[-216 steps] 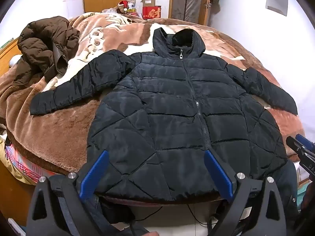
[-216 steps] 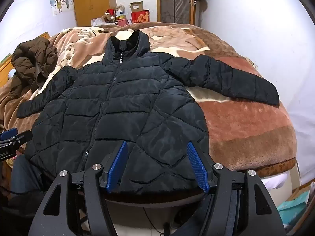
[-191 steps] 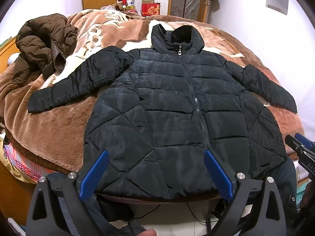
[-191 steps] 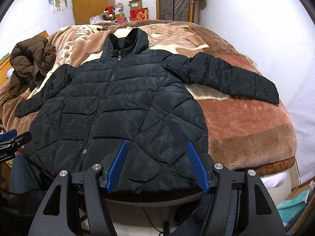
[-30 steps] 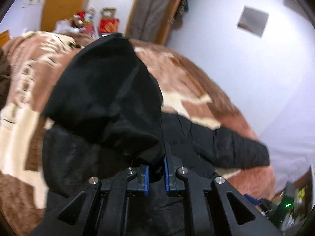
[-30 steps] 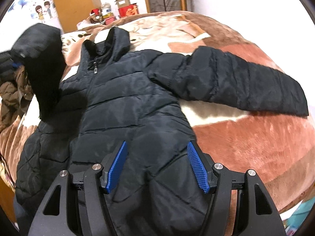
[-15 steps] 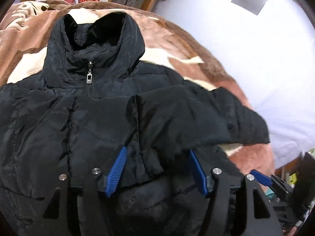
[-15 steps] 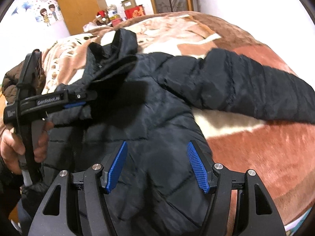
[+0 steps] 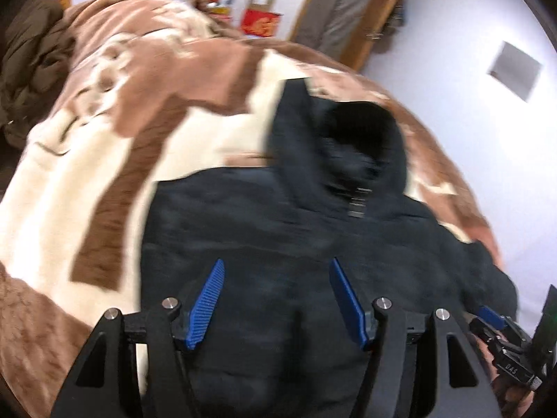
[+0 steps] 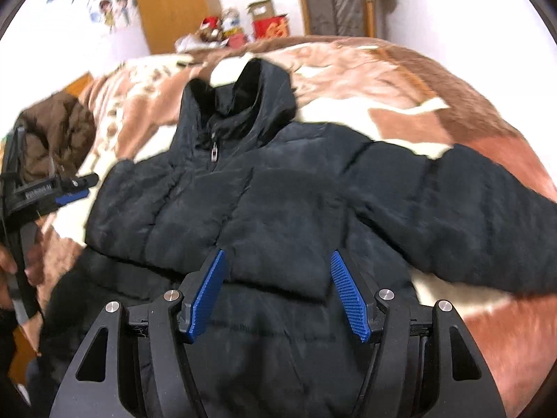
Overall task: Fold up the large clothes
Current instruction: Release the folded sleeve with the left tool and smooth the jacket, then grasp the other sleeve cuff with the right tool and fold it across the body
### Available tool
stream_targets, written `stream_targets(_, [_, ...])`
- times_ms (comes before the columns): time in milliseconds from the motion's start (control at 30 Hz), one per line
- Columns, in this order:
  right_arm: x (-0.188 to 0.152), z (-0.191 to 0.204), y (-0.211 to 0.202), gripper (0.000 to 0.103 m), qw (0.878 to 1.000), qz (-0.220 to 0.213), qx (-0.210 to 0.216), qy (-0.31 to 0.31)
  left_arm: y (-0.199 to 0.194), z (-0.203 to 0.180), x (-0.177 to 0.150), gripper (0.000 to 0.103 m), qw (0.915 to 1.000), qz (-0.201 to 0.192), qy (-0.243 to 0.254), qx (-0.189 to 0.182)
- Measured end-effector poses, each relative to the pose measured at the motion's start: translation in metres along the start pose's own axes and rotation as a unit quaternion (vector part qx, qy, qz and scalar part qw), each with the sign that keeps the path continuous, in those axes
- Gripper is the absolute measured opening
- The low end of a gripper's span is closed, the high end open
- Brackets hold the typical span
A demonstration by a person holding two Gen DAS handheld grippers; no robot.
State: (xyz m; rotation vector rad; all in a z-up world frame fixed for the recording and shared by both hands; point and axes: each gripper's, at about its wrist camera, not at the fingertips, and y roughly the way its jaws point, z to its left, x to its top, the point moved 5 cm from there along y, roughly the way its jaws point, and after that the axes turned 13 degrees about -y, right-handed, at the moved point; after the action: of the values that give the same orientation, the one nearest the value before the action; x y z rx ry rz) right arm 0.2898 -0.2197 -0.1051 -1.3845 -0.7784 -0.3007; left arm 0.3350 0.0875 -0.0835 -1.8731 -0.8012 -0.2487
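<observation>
Black quilted puffer jacket (image 10: 278, 209) flat on brown plush bed (image 10: 487, 331): light, soft, slippery. Left tongs (image 9: 275, 299) just opened, right tongs (image 10: 276, 292) open, both empty. Best pinched at unfolded sleeve (image 10: 470, 216), 3 o'clock.

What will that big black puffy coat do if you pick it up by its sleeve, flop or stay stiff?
The black coat would probably flop: one sleeve already lies folded limply across its chest. Its quilted padding looks puffy, so it is likely light for its size and may spring back a little. The shiny shell might slip between the right gripper pads, so a pinch on a thick fold seems safer.
</observation>
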Motion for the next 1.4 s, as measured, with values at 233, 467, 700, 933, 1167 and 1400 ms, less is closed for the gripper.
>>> stream_targets(233, [0.005,-0.028,0.085,0.061,0.998,0.059,-0.015,0.022,0.055,0.043,-0.001,0.059,0.9982,0.029,-0.041,0.032])
stream_targets(467, [0.003,-0.034,0.099,0.061,0.998,0.064,-0.011,0.026,0.070,0.045,-0.010,0.060,0.9985,0.028,-0.023,0.040])
stream_targets(700, [-0.002,-0.033,0.036,0.061,0.998,0.038,-0.019,0.043,0.012,0.036,-0.013,0.059,0.9993,0.013,-0.010,0.033])
stream_targets(933, [-0.045,-0.023,-0.051,0.061,0.997,0.002,-0.019,0.074,-0.075,0.026,-0.064,0.059,0.9995,-0.010,0.020,0.025])
stream_targets(1167, [-0.074,-0.014,-0.133,0.061,0.994,-0.042,-0.007,0.097,-0.154,0.008,-0.119,0.059,0.9996,-0.025,0.008,0.012])
stream_targets(1400, [-0.099,-0.010,-0.190,0.061,0.993,-0.065,0.002,0.094,-0.206,-0.049,-0.159,0.059,0.9982,-0.034,0.041,-0.028])
